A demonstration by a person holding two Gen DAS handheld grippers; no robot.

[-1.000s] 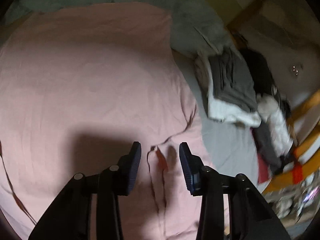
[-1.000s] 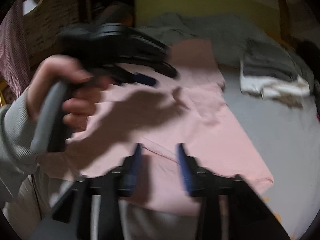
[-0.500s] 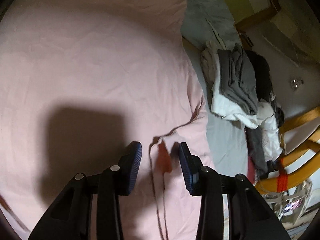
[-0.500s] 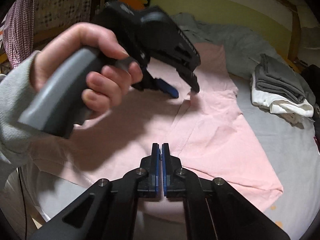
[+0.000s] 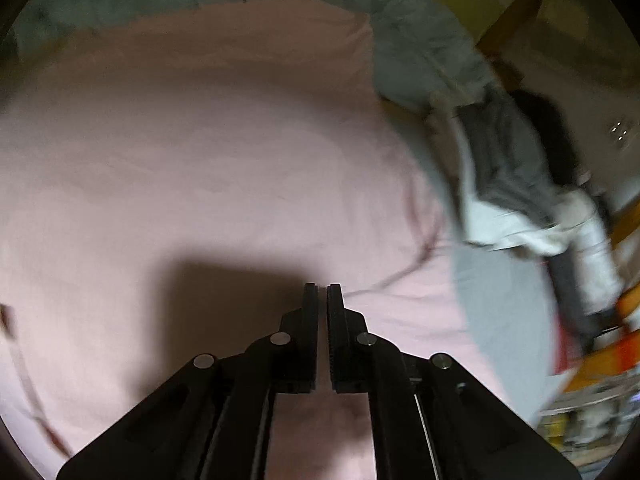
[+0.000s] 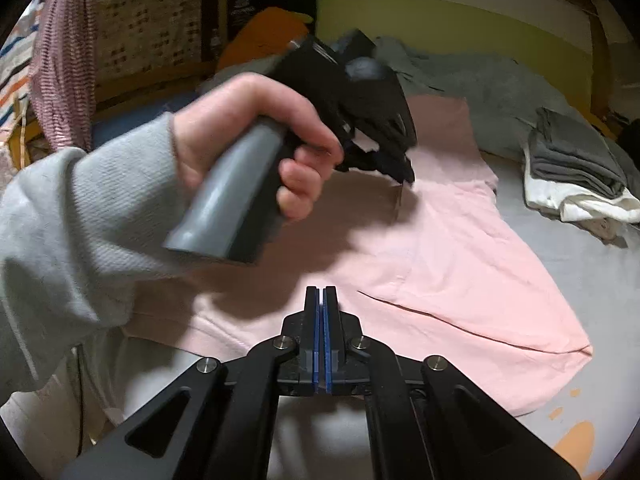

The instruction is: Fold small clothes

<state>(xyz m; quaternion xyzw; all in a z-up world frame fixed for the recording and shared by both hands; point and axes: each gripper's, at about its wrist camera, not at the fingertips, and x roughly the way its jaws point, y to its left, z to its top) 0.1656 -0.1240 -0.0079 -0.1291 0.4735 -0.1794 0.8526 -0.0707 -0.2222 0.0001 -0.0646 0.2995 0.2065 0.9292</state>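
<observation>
Left hand tilts its hand-held gripper onto pink shirt.

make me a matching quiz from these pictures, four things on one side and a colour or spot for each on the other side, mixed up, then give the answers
Things:
1. shirt
2. folded stack
3. sleeve
4. left hand-held gripper

Descriptions:
A. light grey, on the person's arm
B. pink, spread flat on the bed
C. black, tips at the shirt's far part
D. grey over white, on the bed beside the shirt

Pairs: 1-B, 2-D, 3-A, 4-C
</observation>
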